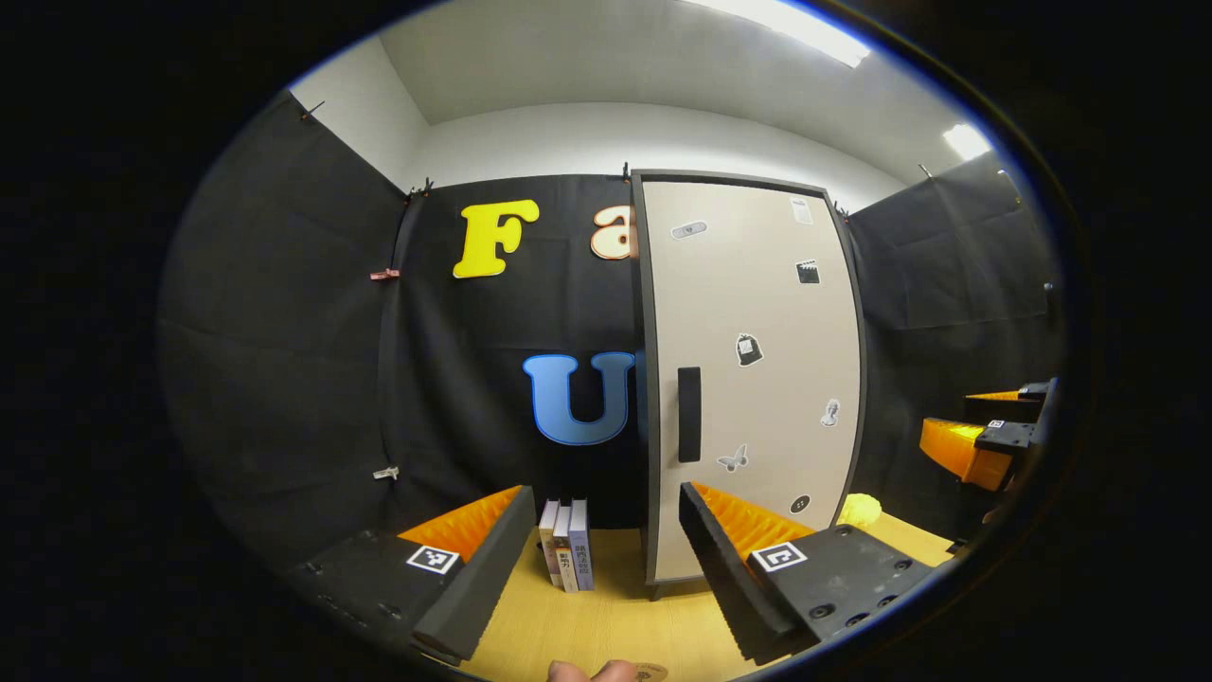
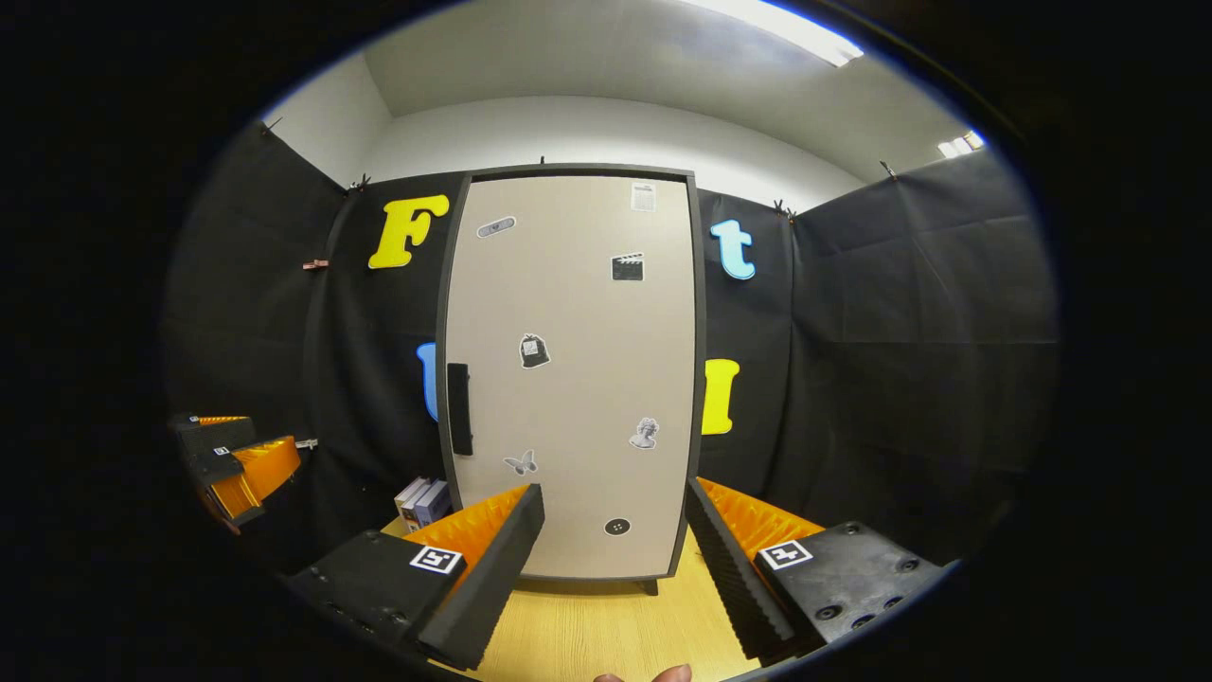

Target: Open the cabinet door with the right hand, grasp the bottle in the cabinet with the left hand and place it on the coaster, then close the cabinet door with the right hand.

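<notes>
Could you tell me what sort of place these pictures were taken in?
Probably a staged recording booth, not a real home: black cloth walls are clipped up around a wooden table, on which a closed cabinet with stickers stands beside a few books.

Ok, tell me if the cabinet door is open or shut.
Shut. The cabinet door sits flush in its dark frame, with its handle untouched and none of the inside visible.

Ridged fingers, square tags, screws.

A recording booth, staged as a home corner

I see black cloth walls clipped up around a wooden table bearing a sticker-covered cabinet and some books
</notes>
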Demonstrator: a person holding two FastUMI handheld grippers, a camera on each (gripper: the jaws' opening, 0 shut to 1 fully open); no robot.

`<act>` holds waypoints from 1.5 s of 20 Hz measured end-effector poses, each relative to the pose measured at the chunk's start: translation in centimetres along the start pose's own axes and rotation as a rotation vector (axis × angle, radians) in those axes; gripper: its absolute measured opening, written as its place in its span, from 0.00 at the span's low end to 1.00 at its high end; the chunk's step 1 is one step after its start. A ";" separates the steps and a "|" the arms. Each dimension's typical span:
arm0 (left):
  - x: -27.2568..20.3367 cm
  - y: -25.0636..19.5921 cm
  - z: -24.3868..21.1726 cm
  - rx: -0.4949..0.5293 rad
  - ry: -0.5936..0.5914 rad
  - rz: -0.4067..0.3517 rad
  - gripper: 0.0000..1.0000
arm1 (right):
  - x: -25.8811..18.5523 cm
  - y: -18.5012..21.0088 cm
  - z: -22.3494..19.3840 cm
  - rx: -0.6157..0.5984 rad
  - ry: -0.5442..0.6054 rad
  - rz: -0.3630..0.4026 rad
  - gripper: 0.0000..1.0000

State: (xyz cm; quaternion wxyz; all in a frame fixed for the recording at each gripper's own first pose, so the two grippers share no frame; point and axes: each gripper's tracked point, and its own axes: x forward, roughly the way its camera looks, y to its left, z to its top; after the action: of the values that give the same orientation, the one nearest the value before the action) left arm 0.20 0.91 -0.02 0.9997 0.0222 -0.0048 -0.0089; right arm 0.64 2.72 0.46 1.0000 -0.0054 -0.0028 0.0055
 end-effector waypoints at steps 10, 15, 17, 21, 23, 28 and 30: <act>-0.3 4.1 -2.2 -0.010 0.023 0.027 0.96 | 4.7 7.5 1.2 0.003 -0.013 0.086 0.97; -1.1 7.0 -4.2 -0.012 0.047 0.058 0.96 | 9.1 13.0 0.6 0.014 0.000 0.140 0.97; -1.4 8.0 -4.9 -0.021 0.057 0.071 0.96 | 11.1 14.9 0.0 0.014 0.001 0.154 0.97; -2.3 9.5 -6.2 -0.036 0.079 0.089 0.96 | 14.9 17.2 -0.5 -0.005 -0.005 0.154 0.98; -2.6 10.0 -6.8 -0.038 0.086 0.092 0.96 | 17.3 17.8 -0.5 0.014 -0.013 0.139 0.98; -3.1 11.2 -7.9 -0.052 0.105 0.105 0.96 | 21.4 19.4 -2.1 0.042 0.024 0.123 0.98; -3.1 11.9 -8.2 -0.048 0.111 0.110 0.96 | 22.4 20.5 -2.5 0.069 0.033 0.132 0.98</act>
State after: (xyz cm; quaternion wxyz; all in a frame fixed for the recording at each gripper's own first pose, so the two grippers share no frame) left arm -2.63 13.17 -7.73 0.9976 -0.0016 0.0498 0.0472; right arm 22.82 23.41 -2.17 0.9969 0.0287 0.0141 0.0713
